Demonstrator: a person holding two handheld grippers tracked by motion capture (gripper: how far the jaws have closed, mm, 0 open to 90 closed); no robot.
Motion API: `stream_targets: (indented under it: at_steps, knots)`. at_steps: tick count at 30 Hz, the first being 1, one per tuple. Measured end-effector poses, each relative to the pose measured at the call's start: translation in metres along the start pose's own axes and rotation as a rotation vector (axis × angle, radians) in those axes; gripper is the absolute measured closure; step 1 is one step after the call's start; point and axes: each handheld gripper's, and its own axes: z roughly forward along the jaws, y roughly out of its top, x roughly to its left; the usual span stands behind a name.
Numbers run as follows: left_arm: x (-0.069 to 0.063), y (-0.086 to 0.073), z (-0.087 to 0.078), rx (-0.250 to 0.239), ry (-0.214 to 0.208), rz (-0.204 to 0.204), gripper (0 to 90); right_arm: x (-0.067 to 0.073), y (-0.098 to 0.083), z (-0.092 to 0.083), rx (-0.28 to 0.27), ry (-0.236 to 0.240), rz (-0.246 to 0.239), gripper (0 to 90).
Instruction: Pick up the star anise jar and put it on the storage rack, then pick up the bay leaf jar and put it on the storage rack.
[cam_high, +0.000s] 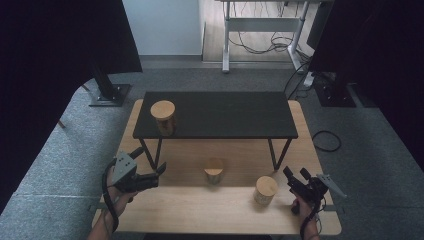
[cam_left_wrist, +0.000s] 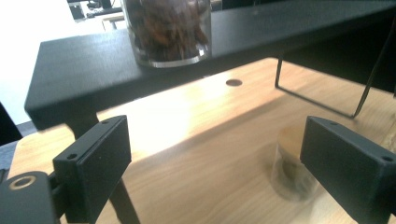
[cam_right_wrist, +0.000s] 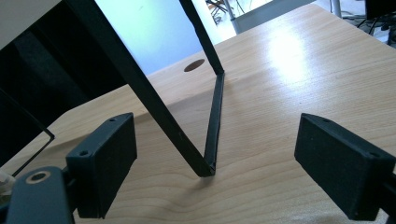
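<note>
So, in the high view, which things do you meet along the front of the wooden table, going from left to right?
Left gripper → middle jar → right jar → right gripper.

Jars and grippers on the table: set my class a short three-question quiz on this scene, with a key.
1. True or false: the jar on the black shelf has a wooden lid.
2. How many jars stand on the wooden table itself? A) one B) two C) three
3. Fill in: the jaws of the left gripper and the right gripper are both ____.

Key
1. True.
2. B: the middle jar under the shelf's front edge and the right jar beside the right gripper.
3. Open, with nothing between them.
</note>
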Motion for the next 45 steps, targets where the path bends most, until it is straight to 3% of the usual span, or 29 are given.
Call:
stream_targets:
  at_steps: [4,13,19,23,29,37,45]
  knots:
    - [-0.004,-0.015,-0.003,0.026,0.003,0.014,8.2,0.0,0.0,0.0,0.0,0.002,0.001,12.4]
    - [-0.013,-0.053,-0.007,0.055,-0.015,-0.053,8.4,0.0,0.0,0.0,-0.001,0.0,0.001,12.4]
    - [-0.017,-0.08,0.001,0.117,-0.035,-0.078,8.5,0.0,0.0,0.0,0.0,0.0,0.001,12.4]
    - [-0.016,-0.086,0.006,0.156,-0.047,-0.058,8.6,0.0,0.0,0.0,0.002,0.001,0.0,12.4]
    - [-0.016,-0.101,0.016,0.206,-0.049,-0.065,8.7,0.0,0.0,0.0,0.008,0.003,-0.004,12.4]
    - [-0.007,-0.107,0.018,0.193,-0.035,-0.124,8.6,0.001,0.0,0.0,0.002,0.002,-0.009,12.3]
    - [-0.008,-0.114,0.019,0.211,-0.038,-0.148,8.6,0.002,-0.001,-0.001,-0.009,-0.011,-0.014,11.7]
